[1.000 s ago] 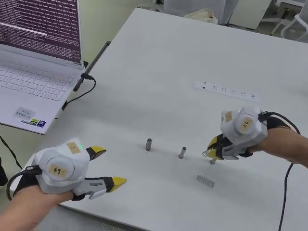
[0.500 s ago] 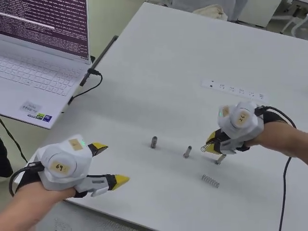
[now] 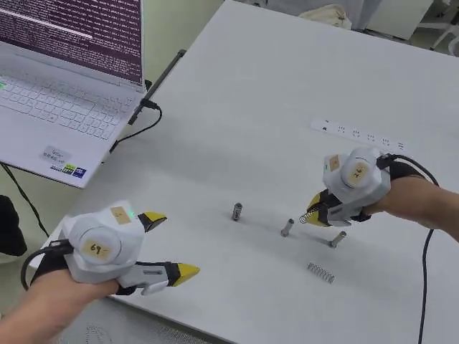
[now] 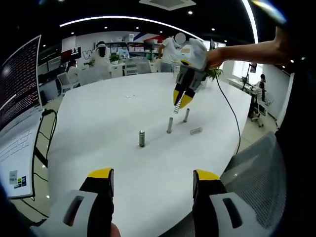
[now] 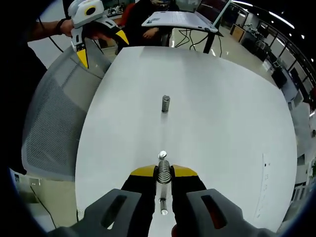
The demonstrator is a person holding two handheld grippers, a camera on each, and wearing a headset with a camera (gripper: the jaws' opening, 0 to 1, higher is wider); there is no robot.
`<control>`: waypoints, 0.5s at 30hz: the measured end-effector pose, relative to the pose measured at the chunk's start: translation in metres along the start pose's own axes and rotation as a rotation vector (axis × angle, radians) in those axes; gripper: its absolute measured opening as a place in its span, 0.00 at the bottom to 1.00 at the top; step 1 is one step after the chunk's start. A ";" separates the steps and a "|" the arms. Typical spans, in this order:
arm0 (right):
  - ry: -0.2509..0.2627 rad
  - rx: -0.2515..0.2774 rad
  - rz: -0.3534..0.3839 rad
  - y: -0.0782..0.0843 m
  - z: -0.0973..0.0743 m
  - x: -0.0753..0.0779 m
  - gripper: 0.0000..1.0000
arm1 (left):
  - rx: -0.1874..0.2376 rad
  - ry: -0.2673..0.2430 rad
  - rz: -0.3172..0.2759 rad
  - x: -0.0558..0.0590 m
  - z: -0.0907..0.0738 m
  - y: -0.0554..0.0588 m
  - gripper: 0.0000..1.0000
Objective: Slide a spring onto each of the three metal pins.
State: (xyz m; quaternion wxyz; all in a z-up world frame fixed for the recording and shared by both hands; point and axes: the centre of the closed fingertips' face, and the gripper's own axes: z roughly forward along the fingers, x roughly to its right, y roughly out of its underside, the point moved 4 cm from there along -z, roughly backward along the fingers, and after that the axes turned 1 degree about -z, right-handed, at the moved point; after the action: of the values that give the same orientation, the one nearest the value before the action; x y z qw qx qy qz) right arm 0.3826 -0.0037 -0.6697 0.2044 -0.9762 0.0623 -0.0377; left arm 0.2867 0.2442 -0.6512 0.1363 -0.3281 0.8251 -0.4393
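Three metal pins stand in a row on the white table. The left pin looks ribbed, as if a coil sits on it. The middle pin and the right pin are bare. My right gripper is shut on a spring and hovers between those two, above them. In the right gripper view the spring points at the middle pin's head. A loose spring lies near the front. My left gripper hangs open over the table's front left edge, holding nothing.
An open laptop sits at the far left with a black cable beside it. A white power strip lies behind the pins. A grey mesh chair stands off the table's front edge.
The right gripper, with the spring in it, has shifted from over the right pin toward the middle pin. The head camera has moved. The left gripper stays open.
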 end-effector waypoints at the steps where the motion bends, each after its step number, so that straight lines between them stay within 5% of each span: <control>1: -0.003 -0.003 -0.006 -0.001 0.001 0.000 0.08 | 0.000 0.000 -0.002 0.000 0.000 0.000 0.61; 15: -0.030 -0.015 -0.045 -0.010 0.010 0.001 0.08 | -0.002 -0.004 -0.008 -0.003 0.000 -0.001 0.60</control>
State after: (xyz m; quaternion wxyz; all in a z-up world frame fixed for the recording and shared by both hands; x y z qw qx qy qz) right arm 0.3856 0.0096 -0.6747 0.1972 -0.9793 0.0374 -0.0272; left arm 0.2891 0.2458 -0.6503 0.1362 -0.3323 0.8239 -0.4384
